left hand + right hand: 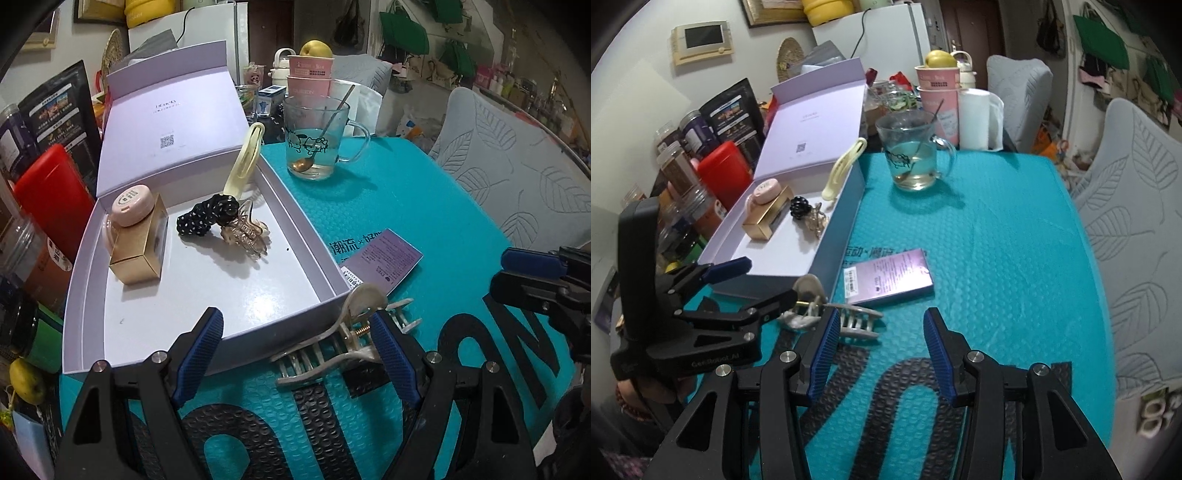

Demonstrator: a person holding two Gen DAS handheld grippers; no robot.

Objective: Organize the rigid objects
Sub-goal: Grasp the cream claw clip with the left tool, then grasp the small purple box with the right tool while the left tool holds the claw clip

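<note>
A clear hair claw clip [332, 343] [855, 319] lies on the teal mat just outside the front corner of the open lilac box [207, 295] [783, 258]. My left gripper [297, 350] [762, 280] is open around it, the clip close against the right-hand pad and the other finger over the box's front wall. My right gripper [881, 350] [517, 277] hovers open over the mat beside the clip, with nothing between its pads. Inside the box sit a gold carton [138, 247] topped by a pink round case, a black dotted scrunchie [207, 216] and an amber claw clip [243, 232].
A cream hair clip [245, 162] leans on the box's wall. A purple card [384, 258] [890, 275] lies on the mat [997, 240]. A glass mug [317, 144] with a spoon stands behind. Jars and a red container [51, 195] crowd the left; padded chairs stand to the right.
</note>
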